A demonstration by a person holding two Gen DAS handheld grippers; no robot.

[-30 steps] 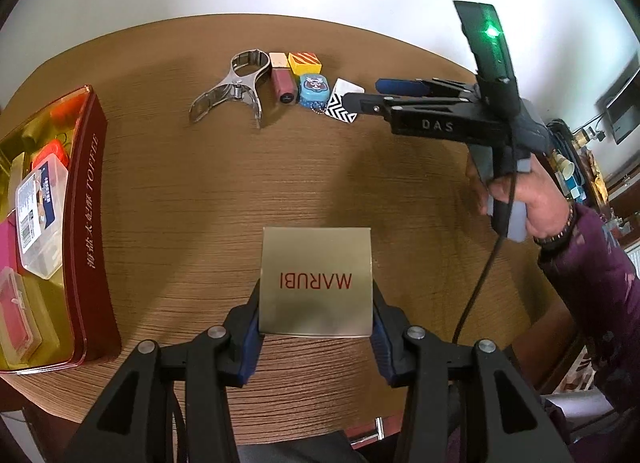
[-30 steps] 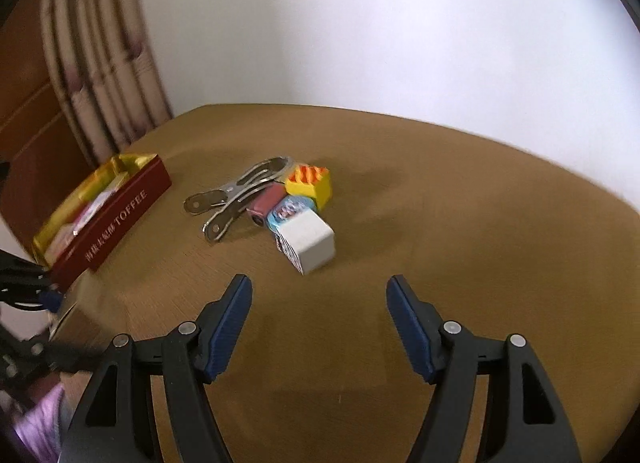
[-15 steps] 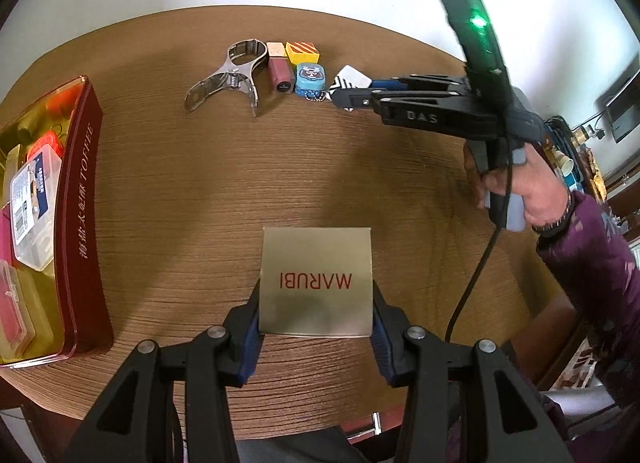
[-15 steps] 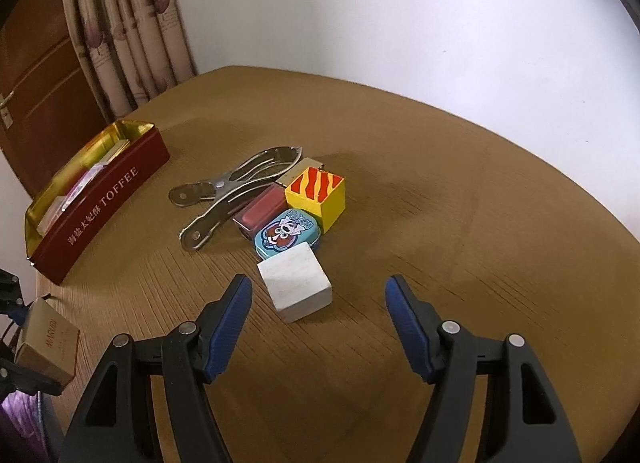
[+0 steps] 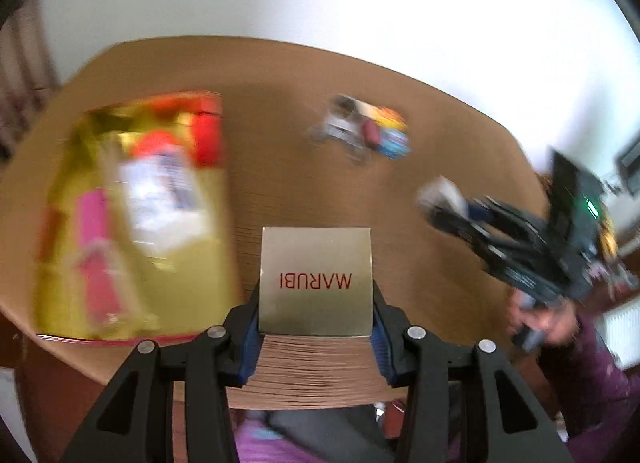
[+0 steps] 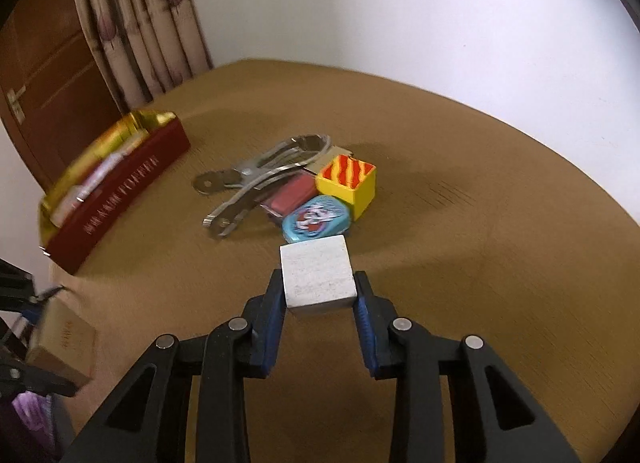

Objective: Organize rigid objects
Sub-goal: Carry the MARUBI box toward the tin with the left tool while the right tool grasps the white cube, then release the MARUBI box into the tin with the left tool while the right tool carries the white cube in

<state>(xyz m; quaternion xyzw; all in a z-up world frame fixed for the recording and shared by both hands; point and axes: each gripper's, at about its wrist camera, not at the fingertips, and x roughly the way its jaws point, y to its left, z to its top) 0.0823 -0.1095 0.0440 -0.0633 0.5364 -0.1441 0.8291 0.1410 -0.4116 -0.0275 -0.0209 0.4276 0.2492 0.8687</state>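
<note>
— Left wrist view: left gripper (image 5: 316,319) clamped on gold MARUBI box (image 5: 316,283), blue pads (image 5: 252,327) tight against both sides. Box held off the table (image 5: 400,231), just right of the toffee tin (image 5: 132,223). Heavy blur across the scene.

— Tin contents?

— Partly full already. Pink strip, clear-lidded case, something orange at far end; too smeared to name further. Gold lining, red wall.

— Right side?

— Right wrist view: right gripper (image 6: 318,303) closed on white cube (image 6: 318,277), pads flat on its left and right faces. Cube apparently lifted clear of the table, just near of the remaining cluster. Black-and-white patterned face not visible from here.

— Still on the table?

— Four or so pieces, far centre, bunched and touching: metal clamp (image 6: 256,187), dark red block (image 6: 292,193), blue oval tin (image 6: 318,219), yellow box with red stripes (image 6: 348,183). Possibly a tan piece behind the clamp; hard to tell.

— Progress, then?

— Roughly midway, as a guess. Several items packed in the tin, two in transit (one per gripper), cluster untouched. Tin sits at left of table, well apart from the cluster.

— Left to do?

— Gold box into the tin, likely next, given position beside it. White cube after that. Then cluster pieces one by one. Free space in tin unclear through blur; fit of the gold box uncertain.
</note>
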